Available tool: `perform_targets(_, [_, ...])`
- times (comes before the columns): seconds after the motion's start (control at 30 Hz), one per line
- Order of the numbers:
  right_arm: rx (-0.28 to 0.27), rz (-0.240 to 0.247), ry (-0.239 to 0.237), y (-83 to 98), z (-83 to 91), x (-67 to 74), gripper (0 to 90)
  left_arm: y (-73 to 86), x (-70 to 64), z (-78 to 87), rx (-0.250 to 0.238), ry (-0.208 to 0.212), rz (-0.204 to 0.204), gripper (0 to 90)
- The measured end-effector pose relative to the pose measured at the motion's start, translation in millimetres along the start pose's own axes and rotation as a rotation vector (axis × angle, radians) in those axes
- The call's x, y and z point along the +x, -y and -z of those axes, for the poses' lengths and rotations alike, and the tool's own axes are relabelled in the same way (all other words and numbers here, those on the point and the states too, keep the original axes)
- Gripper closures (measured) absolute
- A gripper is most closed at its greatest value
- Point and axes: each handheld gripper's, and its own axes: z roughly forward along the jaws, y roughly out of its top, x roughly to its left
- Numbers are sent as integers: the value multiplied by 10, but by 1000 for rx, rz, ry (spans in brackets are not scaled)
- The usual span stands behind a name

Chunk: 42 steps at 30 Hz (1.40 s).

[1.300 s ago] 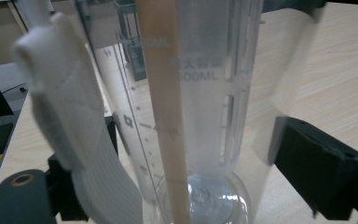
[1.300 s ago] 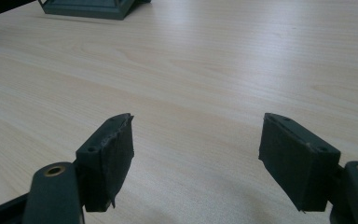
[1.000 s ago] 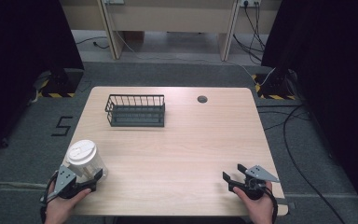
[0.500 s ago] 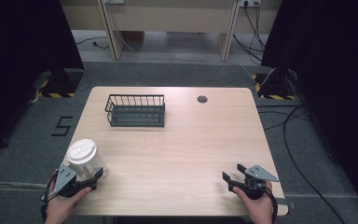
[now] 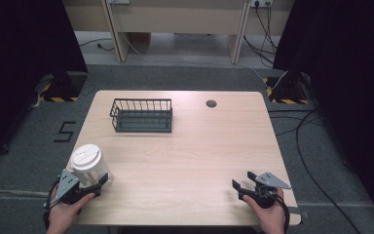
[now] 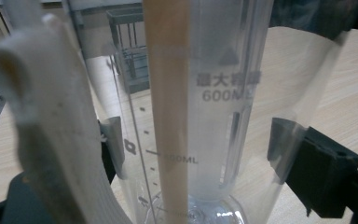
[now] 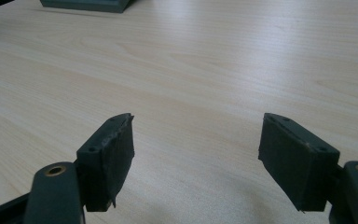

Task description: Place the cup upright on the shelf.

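A clear plastic measuring jug [image 5: 88,163] with a white lid stands at the table's front left corner. My left gripper [image 5: 100,183] is shut on its lower part, one jaw against each side. In the left gripper view the jug [image 6: 214,93] rises close up between the jaws, and its wall bears volume marks up to 600 ML. My left gripper [image 6: 196,149] shows both black pads [image 6: 317,172] pressed to the clear wall. My right gripper [image 5: 241,187] rests low at the front right, open, with bare wood between its jaws [image 7: 198,149].
A dark wire basket [image 5: 141,115] stands at the back left of the wooden table [image 5: 199,146], and its corner [image 7: 84,3] shows in the right gripper view. A round cable hole [image 5: 211,103] lies at the back middle. Cables run over the floor at the right.
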Motion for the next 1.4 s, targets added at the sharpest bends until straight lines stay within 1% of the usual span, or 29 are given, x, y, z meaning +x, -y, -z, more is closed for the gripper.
perform_targets(0.1, [2,-1,0,-1,-2,0,271,-2,1,1,1,1,1,174])
perform_targets(0.27, [4,-2,0,-1,-3,0,272,-35,-1,15,-2,-17,-11,174])
perform_targets(0.4, [4,-2,0,-2,-5,-2,272,-64,-7,10,3,-21,1,174])
perform_targets(0.47, [5,-1,0,-2,-4,-3,272,-87,-15,-6,9,-24,-10,175])
perform_targets(0.63, [7,-6,1,-2,-4,-8,273,-138,-23,-31,1,-28,-2,175])
perform_targets(0.83, [-2,-6,2,2,5,-3,273,-227,-40,-81,-8,-33,-19,175])
perform_targets(0.93, [-6,-2,2,4,9,2,273,-246,-41,-89,-11,-36,-22,175])
perform_targets(0.97, [-6,-9,1,6,12,9,273,-255,-41,-92,-11,-37,-22,175])
perform_targets(1.07, [-13,4,3,6,15,0,274,-276,-41,-104,-14,-39,-19,175])
perform_targets(1.4, [-19,2,1,8,19,2,274,-330,-34,-145,-22,-45,-14,175])
